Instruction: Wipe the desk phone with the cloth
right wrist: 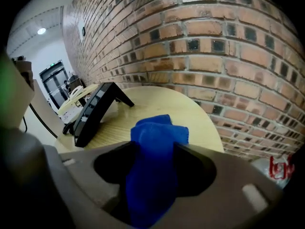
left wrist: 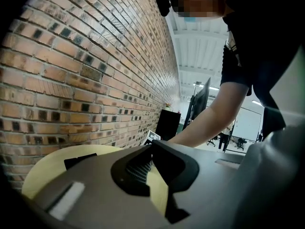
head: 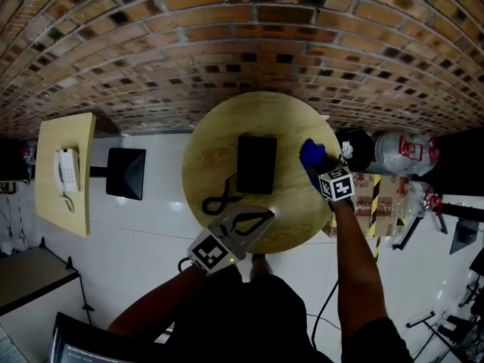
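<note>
My right gripper (right wrist: 157, 149) has its jaws wide around the blue cloth (head: 311, 156) at the counter's (head: 204, 157) right edge, not pinching it; soft, light and floppy, I'd take its bunched middle, while my left gripper (head: 265, 216), closed and empty, hovers near the black desk phone (head: 255, 163).

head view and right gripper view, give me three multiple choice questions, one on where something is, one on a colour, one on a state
1. The black phone sits: A on the floor; B on the round table; C on a shelf.
2. The cloth is: A blue; B red; C white.
3. The cloth is: A spread over the phone; B folded flat; C bunched between the right gripper's jaws.
B, it stands mid-tabletop; A, blue in both views; C, crumpled in the jaw gap.
</note>
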`<action>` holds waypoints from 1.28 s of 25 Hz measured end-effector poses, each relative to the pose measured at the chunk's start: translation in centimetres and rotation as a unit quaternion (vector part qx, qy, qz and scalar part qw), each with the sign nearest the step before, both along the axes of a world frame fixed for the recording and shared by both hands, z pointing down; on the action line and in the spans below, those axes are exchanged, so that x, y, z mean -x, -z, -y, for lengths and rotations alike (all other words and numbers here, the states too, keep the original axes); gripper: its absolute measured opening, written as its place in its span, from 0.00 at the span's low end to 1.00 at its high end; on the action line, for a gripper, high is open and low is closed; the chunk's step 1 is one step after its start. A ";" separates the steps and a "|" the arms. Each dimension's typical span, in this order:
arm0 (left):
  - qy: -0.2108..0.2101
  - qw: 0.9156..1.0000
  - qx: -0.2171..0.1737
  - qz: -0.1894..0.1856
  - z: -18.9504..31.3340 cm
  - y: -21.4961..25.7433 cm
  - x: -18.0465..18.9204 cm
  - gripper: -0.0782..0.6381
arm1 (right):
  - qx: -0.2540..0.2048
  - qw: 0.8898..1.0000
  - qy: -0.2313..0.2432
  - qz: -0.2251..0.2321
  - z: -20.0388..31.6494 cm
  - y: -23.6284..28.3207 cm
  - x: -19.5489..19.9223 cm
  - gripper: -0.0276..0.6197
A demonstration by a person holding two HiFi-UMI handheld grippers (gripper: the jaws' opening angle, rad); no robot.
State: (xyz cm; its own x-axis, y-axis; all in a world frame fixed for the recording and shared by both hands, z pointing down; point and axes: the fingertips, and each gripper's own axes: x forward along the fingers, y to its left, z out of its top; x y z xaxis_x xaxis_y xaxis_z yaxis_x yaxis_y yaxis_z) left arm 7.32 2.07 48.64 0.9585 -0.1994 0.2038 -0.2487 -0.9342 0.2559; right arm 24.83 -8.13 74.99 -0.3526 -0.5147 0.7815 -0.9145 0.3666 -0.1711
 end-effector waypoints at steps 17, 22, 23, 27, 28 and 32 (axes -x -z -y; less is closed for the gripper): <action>0.015 1.000 -0.001 -0.004 0.4 0.6 1.1 0.10 | 0.011 1.000 0.008 -0.003 0.0 -0.7 0.4 0.18; 0.032 0.999 -0.012 -0.007 1.0 1.4 2.6 0.10 | -0.059 0.996 0.071 0.010 2.6 5.2 5.2 0.18; 0.035 0.999 -0.014 -0.008 1.1 1.6 2.9 0.10 | -0.074 0.993 0.088 0.013 3.3 6.5 6.6 0.18; 0.043 0.999 -0.024 -0.009 1.4 2.5 3.7 0.10 | -0.125 0.980 0.157 0.014 5.9 11.1 12.4 0.18; 0.045 0.999 -0.027 -0.008 1.5 2.6 3.9 0.09 | -0.134 0.976 0.173 0.011 6.4 11.8 13.7 0.18; 0.057 0.998 -0.033 -0.014 1.9 3.2 5.0 0.09 | -0.135 0.966 0.220 -0.001 7.4 12.1 17.6 0.18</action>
